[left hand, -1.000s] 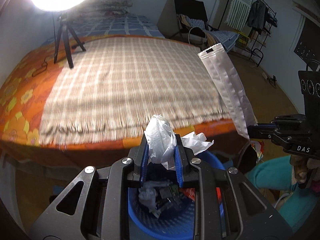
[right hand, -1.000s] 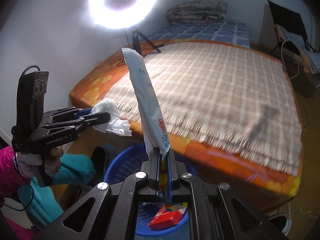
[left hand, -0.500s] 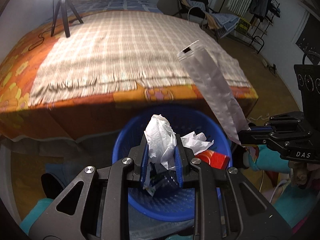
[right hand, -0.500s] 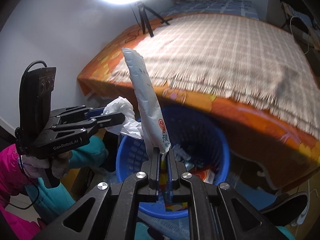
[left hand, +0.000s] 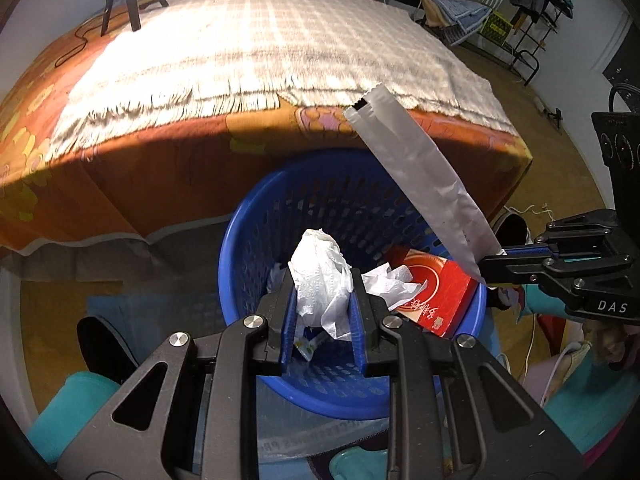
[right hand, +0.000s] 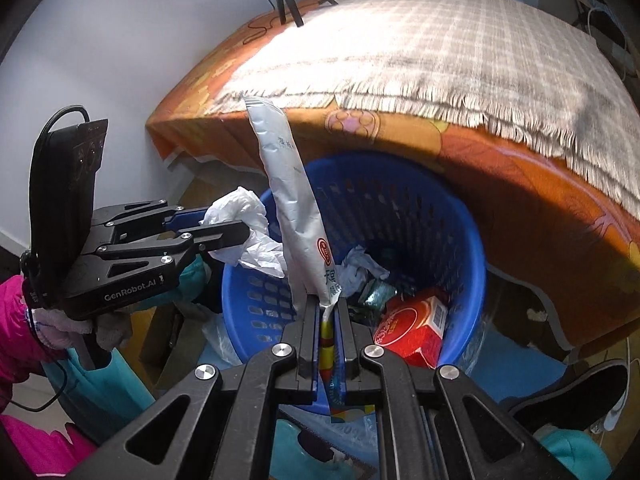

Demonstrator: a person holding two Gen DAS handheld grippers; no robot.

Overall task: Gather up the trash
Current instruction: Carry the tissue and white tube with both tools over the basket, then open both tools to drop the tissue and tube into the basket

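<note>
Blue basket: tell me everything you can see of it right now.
The blue basket is a round plastic bin with perforated walls, standing upright on the floor against the foot of the bed. Inside lie a red box, crumpled paper and dark wrappers. The left gripper, shut on a tissue, and the right gripper, shut on a silver pouch, are over it.

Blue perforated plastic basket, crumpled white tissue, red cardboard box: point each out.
Blue perforated plastic basket point(left hand: 320, 204), left wrist view, inner back wall.
Crumpled white tissue point(left hand: 320, 276), left wrist view, middle.
Red cardboard box point(right hand: 416, 328), right wrist view, top face.
</note>
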